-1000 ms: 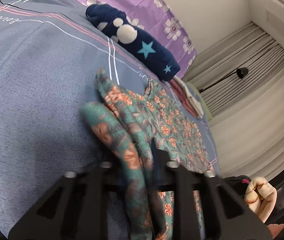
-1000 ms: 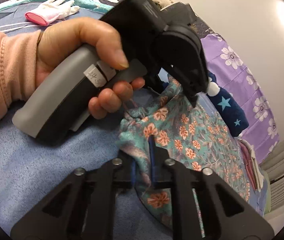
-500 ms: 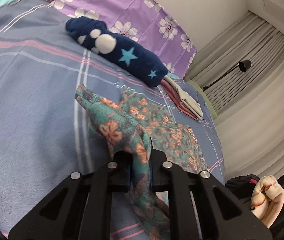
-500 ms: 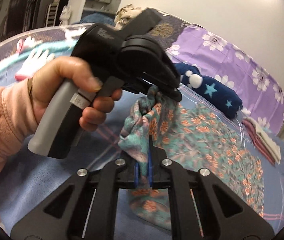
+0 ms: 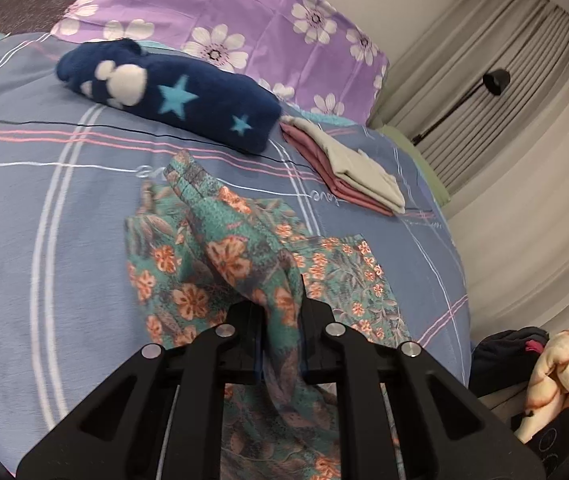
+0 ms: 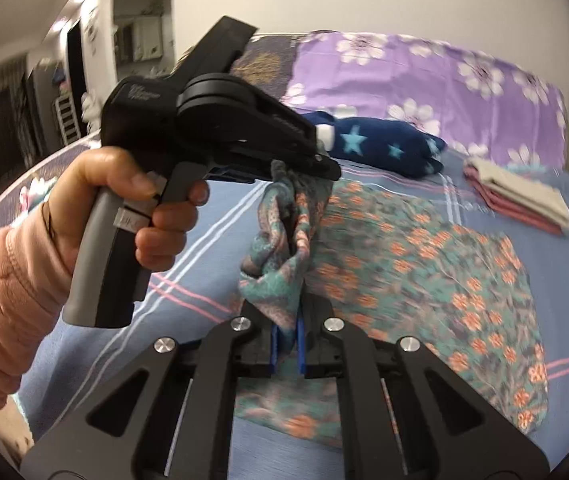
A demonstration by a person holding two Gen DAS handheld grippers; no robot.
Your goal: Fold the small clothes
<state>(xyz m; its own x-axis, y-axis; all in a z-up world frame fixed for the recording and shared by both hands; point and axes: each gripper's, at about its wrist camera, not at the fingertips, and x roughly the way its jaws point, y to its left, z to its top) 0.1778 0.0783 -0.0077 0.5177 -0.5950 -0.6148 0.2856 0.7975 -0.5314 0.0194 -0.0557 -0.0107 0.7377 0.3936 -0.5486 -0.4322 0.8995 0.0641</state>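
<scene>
Both grippers risen since earlier frame — left gripper [image 5: 282,312] and right gripper [image 6: 287,320] each clamped on floral garment [image 6: 424,256], lifting edge off bed [image 5: 44,208] for fold.

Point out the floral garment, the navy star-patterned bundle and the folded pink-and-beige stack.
floral garment [image 5: 224,258], left wrist view, on a raised orange-flowered fold.
navy star-patterned bundle [image 5: 204,108], left wrist view, on its middle.
folded pink-and-beige stack [image 6: 524,190], right wrist view, on the beige top layer.
</scene>
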